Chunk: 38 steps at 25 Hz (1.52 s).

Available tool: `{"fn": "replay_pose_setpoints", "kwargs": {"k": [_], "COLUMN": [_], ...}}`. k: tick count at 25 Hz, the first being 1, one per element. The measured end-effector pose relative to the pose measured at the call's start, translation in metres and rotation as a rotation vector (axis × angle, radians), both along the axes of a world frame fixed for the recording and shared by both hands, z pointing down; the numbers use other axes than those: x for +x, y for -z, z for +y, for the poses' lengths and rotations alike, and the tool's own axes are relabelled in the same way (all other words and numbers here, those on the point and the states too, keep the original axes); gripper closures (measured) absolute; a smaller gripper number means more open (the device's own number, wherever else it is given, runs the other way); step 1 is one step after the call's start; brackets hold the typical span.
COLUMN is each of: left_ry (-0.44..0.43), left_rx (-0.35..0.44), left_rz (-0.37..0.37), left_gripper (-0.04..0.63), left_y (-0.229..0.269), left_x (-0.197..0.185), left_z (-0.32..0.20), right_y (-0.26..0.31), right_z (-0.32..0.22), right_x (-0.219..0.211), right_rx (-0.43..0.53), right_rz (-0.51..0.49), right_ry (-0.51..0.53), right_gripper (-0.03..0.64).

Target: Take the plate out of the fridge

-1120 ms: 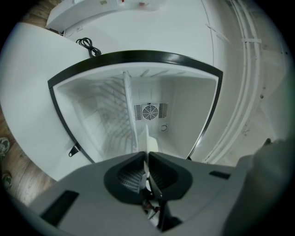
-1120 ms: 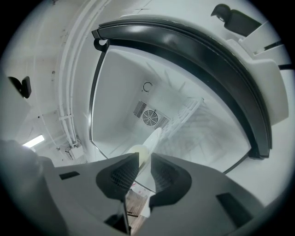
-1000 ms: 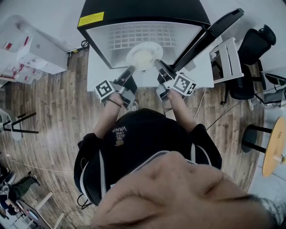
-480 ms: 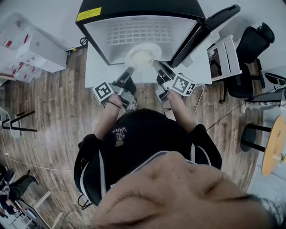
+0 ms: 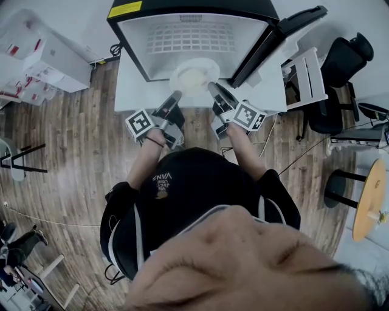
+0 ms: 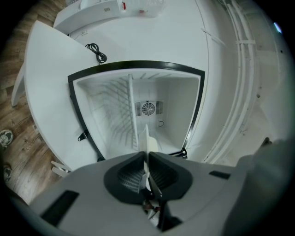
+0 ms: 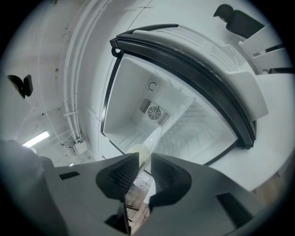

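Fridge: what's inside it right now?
A wire shelf, a back-wall fan, and the plate at its mouth, held by the left gripper and right gripper. What lies under the plate is covered.

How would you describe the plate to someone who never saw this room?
Find the black fridge standing open on the white table. At its mouth is the plate: round, white, the only dish, rim held by the left gripper and right gripper.

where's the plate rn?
Head view, top centre: the plate sits at the mouth of the open fridge, its rim pinched by the left gripper and right gripper, one each side.
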<state>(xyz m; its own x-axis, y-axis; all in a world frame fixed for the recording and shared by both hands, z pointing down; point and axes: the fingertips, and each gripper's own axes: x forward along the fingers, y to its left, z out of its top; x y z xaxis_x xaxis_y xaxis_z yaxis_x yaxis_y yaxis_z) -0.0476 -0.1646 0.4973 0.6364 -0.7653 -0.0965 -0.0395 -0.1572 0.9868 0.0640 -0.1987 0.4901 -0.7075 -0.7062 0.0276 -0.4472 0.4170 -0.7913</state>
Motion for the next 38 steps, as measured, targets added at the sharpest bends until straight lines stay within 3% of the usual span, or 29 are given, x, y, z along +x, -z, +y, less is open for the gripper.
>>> {"fn": "replay_pose_setpoints", "kwargs": {"k": [38], "left_ry": [0.036], "left_rx": [0.002], "left_rz": [0.013], "left_gripper": [0.554], "left_y": [-0.006], "left_x": [0.022], "left_z": [0.069], "right_y": [-0.004], "right_z": [0.066], "right_x": [0.021], "right_rx": [0.014], "right_rz": [0.011], "right_ry": [0.035], "right_gripper": [0.529]}}
